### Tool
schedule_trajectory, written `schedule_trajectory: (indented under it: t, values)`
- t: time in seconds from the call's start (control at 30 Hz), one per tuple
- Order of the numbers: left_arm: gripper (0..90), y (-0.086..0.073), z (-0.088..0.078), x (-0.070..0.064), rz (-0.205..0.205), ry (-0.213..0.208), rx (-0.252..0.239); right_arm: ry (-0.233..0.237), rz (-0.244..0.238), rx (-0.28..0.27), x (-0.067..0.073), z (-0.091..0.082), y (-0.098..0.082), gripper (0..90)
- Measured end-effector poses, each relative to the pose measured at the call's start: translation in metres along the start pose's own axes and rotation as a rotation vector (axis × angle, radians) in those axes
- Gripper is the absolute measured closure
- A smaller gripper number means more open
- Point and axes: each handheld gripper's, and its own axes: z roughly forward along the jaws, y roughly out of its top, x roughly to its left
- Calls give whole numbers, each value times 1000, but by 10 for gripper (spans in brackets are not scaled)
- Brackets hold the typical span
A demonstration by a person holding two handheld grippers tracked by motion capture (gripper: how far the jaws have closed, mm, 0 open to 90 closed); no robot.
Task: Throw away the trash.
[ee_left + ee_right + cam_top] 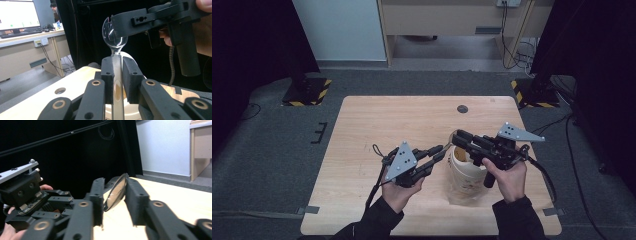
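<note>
Left gripper (117,82) clamps the spoon (115,40) by its slim handle over the paper cup (466,175); the right gripper (115,200) brackets the bowl, pads not yet pressing. Light, stiff, slippery metal: hold the flat handle.

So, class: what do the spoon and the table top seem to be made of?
Spoon: probably polished metal; its bowl and handle mirror the room. Table top: pale wood or wood-look laminate, matt, with visible grain lines.
</note>
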Motion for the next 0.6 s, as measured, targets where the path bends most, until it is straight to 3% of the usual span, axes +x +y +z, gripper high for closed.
schedule_trajectory:
  t: [0.03, 0.07, 0.17, 0.33, 0.5, 0.57, 0.6]
  values:
    - [794, 0, 0, 0, 0, 0, 0, 0, 0, 0, 0, 0, 0, 753]
    - [804, 0, 0, -1, -1, -2, -3, 16, 12, -4, 0, 0, 0, 846]
    - [805, -1, 0, 0, -11, -5, -4, 31, 5, -8, 1, -1, 0, 860]
    - [800, -2, -3, 3, -19, -2, 0, 14, -27, -5, 0, -1, 0, 863]
    - [752, -8, -16, 13, -28, 24, 35, -12, -55, -18, -1, -7, 4, 863]
    - [733, -18, -28, 23, -36, 51, 88, -23, -64, -22, -2, -10, 5, 863]
    - [722, -18, -28, 23, -36, 51, 88, -33, -72, -23, -3, -11, 6, 863]
